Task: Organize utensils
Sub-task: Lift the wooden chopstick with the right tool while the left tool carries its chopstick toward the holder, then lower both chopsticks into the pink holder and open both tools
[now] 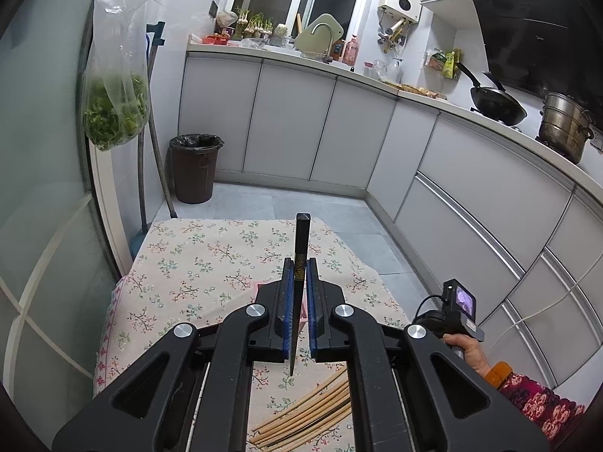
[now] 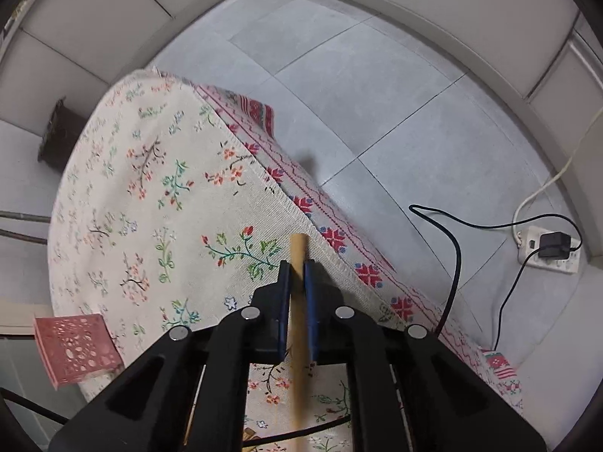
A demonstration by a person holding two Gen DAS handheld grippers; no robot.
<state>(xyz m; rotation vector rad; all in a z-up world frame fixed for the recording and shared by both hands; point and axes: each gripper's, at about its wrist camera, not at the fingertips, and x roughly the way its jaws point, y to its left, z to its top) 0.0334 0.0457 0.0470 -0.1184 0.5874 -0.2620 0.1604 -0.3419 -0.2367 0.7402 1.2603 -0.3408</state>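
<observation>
Here a black chopstick stands clamped upright in the left gripper above the flowered tablecloth, with pale chopsticks lying below. The right gripper pinches a pale wooden chopstick near the cloth's edge. The gold marking on the black one is unreadable.

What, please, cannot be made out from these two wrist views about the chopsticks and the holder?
- Left wrist view: the bamboo chopsticks are partly hidden by the left hand-held gripper, so their count is unclear.
- Left wrist view: the gold marking on the black chopstick is too small to read.
- Right wrist view: the bamboo chopstick is cut off by the bottom edge.
- Right wrist view: the inside of the pink perforated holder is hidden.
</observation>
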